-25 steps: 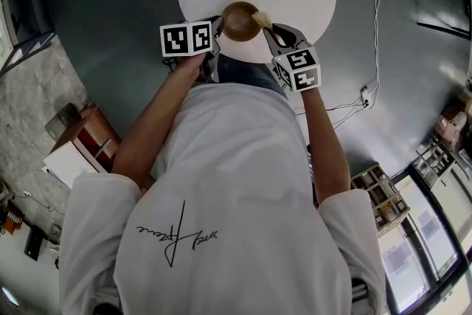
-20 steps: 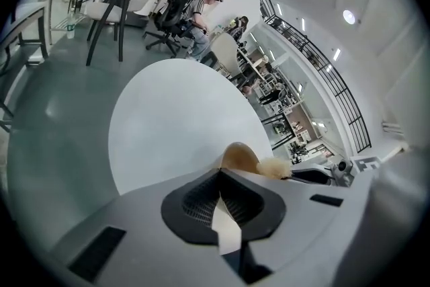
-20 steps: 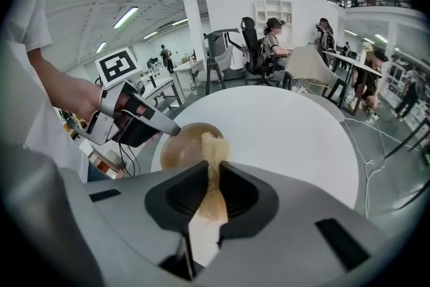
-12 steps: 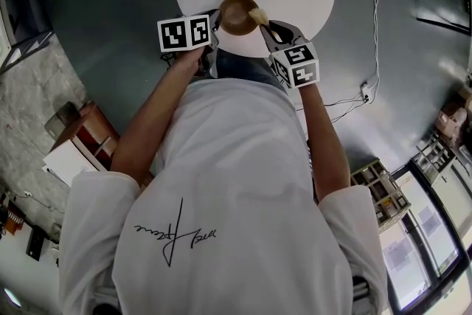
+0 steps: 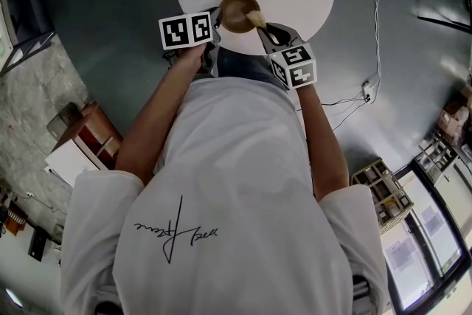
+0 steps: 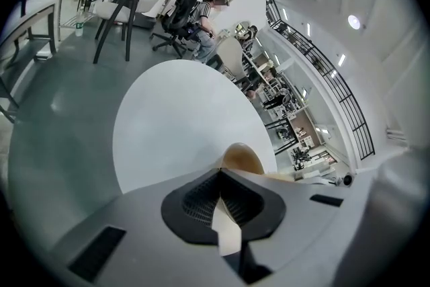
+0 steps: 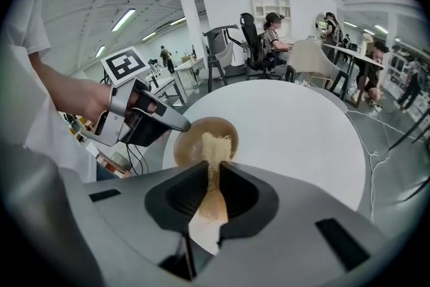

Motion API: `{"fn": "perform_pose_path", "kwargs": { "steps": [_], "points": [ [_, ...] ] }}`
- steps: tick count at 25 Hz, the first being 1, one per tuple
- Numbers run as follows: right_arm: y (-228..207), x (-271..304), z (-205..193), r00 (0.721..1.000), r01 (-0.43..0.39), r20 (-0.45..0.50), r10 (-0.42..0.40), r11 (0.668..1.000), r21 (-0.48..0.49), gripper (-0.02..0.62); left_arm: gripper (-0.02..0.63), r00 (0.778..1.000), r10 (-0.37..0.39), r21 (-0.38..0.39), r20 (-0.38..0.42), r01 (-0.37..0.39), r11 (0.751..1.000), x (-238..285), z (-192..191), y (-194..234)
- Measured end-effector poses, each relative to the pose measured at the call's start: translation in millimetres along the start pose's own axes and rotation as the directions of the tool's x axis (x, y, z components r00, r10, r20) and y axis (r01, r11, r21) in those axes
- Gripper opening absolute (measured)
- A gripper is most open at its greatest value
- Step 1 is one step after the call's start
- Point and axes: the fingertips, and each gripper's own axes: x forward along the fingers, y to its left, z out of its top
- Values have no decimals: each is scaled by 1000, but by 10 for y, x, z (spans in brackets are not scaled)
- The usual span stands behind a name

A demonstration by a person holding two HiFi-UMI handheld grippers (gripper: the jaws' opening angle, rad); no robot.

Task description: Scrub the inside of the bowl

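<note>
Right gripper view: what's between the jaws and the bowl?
A tan scrub pad, clamped in the right gripper, its end inside the bowl; right gripper view shows it.

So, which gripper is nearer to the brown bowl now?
Left. The left gripper is shut on the brown bowl at its left rim. The right gripper is just short of the right rim; only the scrub pad in its fingers reaches into the bowl.
</note>
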Motion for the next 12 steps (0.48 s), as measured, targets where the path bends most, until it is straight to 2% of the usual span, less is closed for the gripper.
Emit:
{"fn": "perform_pose_path", "kwargs": {
  "steps": [5,12],
  "points": [
    [118,21,-22,1000,-16,-9,16,1000,5,66,11,1000,-3,2,-3,3,1000,-16,5,25],
    [236,50,-57,996,-85,-33,85,996,5,66,11,1000,-1,-3,2,1,1000,-6,-1,5]
  ]
}}
